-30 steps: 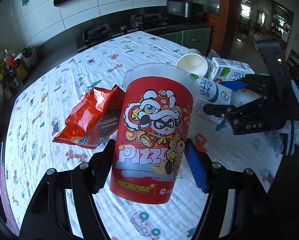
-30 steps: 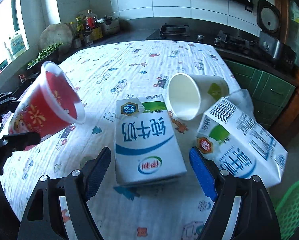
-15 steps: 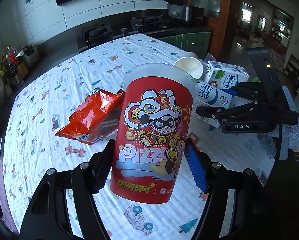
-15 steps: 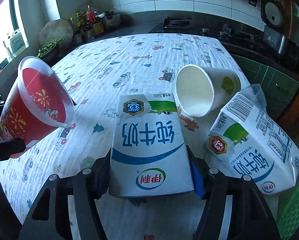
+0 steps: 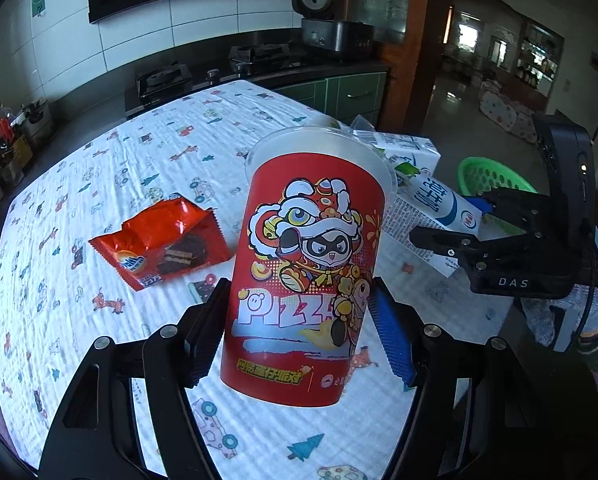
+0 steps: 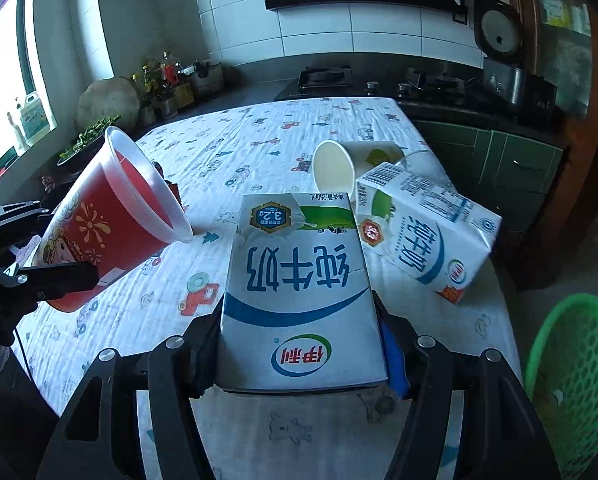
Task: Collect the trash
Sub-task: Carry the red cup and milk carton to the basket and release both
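Note:
My left gripper (image 5: 299, 332) is shut on a red pizza cup (image 5: 307, 264) and holds it above the table; the cup (image 6: 111, 220) also shows tilted in the right wrist view. My right gripper (image 6: 299, 344) is shut on a white and blue milk carton (image 6: 299, 292), lifted off the cloth; the same carton (image 5: 439, 208) shows in the left wrist view. A second milk carton (image 6: 427, 232) and a tipped white paper cup (image 6: 339, 168) lie at the table's right edge. A red snack wrapper (image 5: 163, 244) lies on the cloth.
A green plastic basket (image 6: 571, 380) stands on the floor right of the table; it also shows in the left wrist view (image 5: 491, 176). The table has a white patterned cloth (image 5: 99, 184). A counter with a stove (image 6: 327, 76) runs behind.
My right gripper closed on the milk carton and lifted it. My left gripper raised the red cup and drew back a little.

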`<state>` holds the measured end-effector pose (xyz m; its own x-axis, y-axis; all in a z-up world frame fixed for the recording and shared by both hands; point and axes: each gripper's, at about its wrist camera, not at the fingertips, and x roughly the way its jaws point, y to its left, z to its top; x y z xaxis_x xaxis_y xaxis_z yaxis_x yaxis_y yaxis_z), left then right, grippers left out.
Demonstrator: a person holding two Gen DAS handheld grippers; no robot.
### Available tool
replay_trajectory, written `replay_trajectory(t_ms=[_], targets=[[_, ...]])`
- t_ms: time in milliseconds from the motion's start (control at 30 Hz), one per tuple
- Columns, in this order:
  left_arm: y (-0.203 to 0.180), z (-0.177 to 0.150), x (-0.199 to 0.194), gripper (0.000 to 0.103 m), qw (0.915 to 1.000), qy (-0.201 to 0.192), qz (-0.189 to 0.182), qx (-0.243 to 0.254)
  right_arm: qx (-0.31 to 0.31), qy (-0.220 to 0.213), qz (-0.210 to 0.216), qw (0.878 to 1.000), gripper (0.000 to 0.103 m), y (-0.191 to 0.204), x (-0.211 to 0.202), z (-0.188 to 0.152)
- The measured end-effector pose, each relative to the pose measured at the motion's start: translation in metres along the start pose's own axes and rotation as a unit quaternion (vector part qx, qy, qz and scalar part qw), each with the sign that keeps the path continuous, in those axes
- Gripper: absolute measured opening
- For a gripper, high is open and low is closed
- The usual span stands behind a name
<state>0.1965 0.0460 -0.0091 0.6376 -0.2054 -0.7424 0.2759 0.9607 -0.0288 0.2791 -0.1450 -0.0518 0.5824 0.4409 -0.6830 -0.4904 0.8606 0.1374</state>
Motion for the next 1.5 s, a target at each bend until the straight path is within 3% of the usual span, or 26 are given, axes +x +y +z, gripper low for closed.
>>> replay_trajectory(t_ms=[400, 700, 1100, 1500], targets=[[-0.060, 0.020, 0.012, 0.067, 0.9984, -0.008, -0.046, 0.030, 0.087, -0.040, -0.067, 0.993, 0.062, -0.073, -0.072, -0.047], [-0.118, 0.044, 0.037, 0.067, 0.9948, -0.003, -0.082, 0.061, 0.158, -0.031, -0.157, 0.974, 0.062, -0.157, -0.108, -0.092], [-0.192, 0.079, 0.079, 0.067, 0.9889, 0.009, -0.114, 0.096, 0.233, 0.001, -0.229, 0.945, 0.062, -0.233, -0.106, -0.139], [-0.255, 0.102, 0.124, 0.067, 0.9846, 0.030, -0.130, 0.113, 0.243, 0.003, -0.238, 0.940, 0.063, -0.250, -0.103, -0.152]])
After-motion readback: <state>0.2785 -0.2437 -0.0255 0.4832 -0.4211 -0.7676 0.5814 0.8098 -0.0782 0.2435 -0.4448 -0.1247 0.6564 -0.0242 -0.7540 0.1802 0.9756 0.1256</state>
